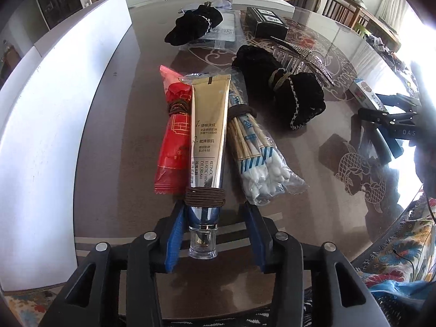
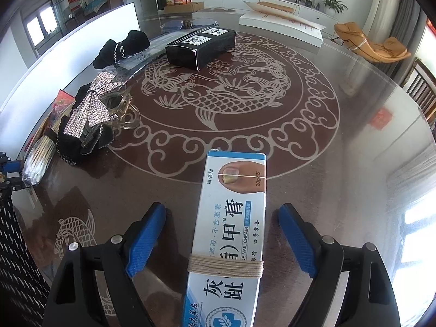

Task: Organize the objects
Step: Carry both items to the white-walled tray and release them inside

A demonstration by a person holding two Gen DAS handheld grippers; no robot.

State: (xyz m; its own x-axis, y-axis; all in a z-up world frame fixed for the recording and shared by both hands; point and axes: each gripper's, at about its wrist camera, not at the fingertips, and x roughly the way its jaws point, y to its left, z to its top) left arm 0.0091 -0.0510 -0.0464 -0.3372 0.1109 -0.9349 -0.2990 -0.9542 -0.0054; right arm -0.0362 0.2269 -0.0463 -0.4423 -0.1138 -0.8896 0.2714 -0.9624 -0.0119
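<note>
In the left wrist view my left gripper [image 1: 214,212] is open, its blue pads either side of a gold eye cream tube [image 1: 208,130] lying on the table with a brown band round its neck. A red packet [image 1: 174,136] lies left of it, a bag of cotton swabs [image 1: 256,152] right. My right gripper shows at the right edge [image 1: 381,120]. In the right wrist view my right gripper [image 2: 222,234] is open around a white-blue nail cream box [image 2: 231,231] wrapped with beige string, pads apart from it.
Black velvet pouches [image 1: 288,92], a rhinestone hair clip [image 2: 90,103], a black box [image 2: 201,46] and another pouch [image 1: 196,24] lie on the round glass-topped table [image 2: 313,136]. A white board [image 1: 54,109] stands along its left. A white box [image 2: 280,24] lies at the back.
</note>
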